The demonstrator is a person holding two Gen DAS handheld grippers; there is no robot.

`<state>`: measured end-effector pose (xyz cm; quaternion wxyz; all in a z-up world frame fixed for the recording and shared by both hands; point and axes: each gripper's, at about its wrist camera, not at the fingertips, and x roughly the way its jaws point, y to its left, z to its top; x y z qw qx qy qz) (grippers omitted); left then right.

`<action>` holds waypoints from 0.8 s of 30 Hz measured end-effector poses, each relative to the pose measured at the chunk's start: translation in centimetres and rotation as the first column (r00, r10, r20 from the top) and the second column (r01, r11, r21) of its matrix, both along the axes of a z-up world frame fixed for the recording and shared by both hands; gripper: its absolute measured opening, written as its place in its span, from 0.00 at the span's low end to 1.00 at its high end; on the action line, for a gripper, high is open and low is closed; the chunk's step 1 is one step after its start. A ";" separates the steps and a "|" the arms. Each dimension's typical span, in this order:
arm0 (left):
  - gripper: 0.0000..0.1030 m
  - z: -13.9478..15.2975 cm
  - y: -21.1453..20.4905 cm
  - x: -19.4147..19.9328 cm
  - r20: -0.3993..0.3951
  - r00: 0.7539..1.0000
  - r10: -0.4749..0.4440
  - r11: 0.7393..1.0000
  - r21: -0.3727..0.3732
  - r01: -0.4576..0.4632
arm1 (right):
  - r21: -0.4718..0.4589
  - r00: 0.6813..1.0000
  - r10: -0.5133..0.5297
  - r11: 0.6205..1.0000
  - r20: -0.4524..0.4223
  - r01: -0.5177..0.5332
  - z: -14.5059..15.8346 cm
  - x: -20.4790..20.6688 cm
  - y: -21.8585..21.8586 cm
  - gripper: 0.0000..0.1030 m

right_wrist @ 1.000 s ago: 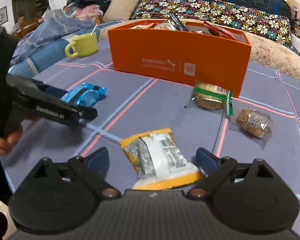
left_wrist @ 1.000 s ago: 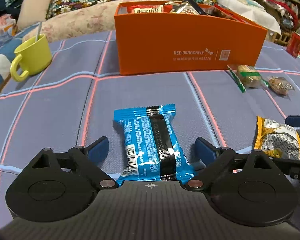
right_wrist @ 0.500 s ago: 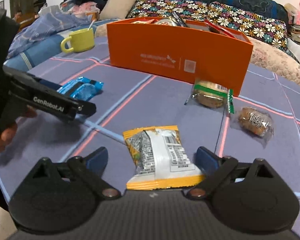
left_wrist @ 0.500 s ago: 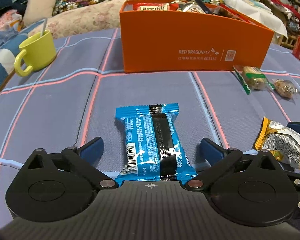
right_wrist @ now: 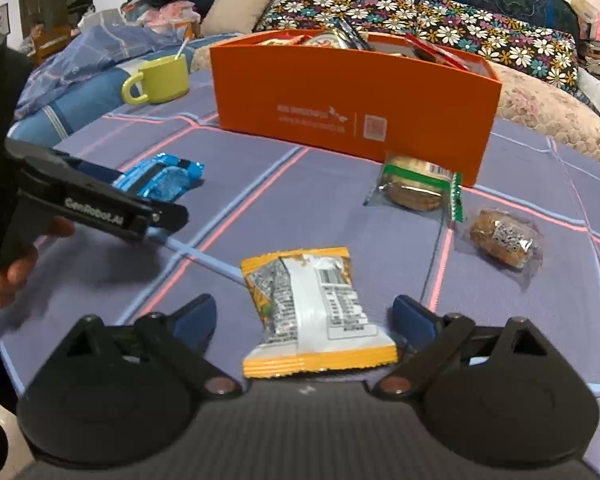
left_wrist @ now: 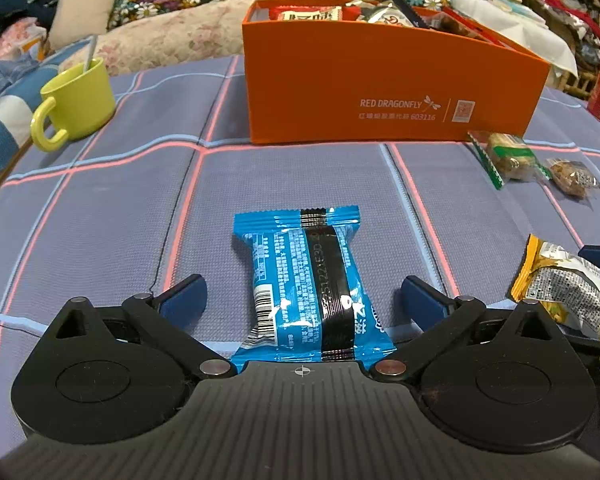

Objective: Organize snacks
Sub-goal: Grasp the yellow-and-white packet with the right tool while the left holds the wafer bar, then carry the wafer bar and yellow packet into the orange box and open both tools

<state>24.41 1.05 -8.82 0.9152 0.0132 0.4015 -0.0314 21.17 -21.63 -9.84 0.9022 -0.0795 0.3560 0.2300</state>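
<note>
Plaid blue cloth with pink lines covers the tabletop (left_wrist: 100,216), floral cushions behind. Orange box (left_wrist: 380,92) (already stocked with packets) serves as landmark. Left hand-held gripper (left_wrist: 302,300): fingers spread wide, straddling the blue snack packet (left_wrist: 304,280) lying flat in front of the box. Right hand-held gripper (right_wrist: 304,316): likewise spread, either side of the yellow snack packet (right_wrist: 312,308). Two wrapped biscuits (right_wrist: 416,188) lie near the box's right corner; yellow mug (left_wrist: 76,104) stands to its left.
</note>
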 end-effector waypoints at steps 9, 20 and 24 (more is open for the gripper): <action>0.14 0.7 -0.6 -0.5 0.049 0.994 -0.094 0.996 0.016 0.093 | 0.027 0.999 -0.032 0.999 0.023 0.031 0.6 -0.5 -1.2 0.43; 0.28 0.4 -0.3 -0.9 0.034 0.994 -0.099 0.995 -0.002 0.099 | 0.041 0.999 -0.042 0.998 0.009 0.041 0.2 -0.3 -1.6 0.70; 0.11 1.0 -0.7 -1.2 0.015 0.990 -0.139 0.990 -0.005 0.139 | 0.060 1.000 -0.028 0.998 0.011 0.027 0.7 -1.0 -2.0 0.39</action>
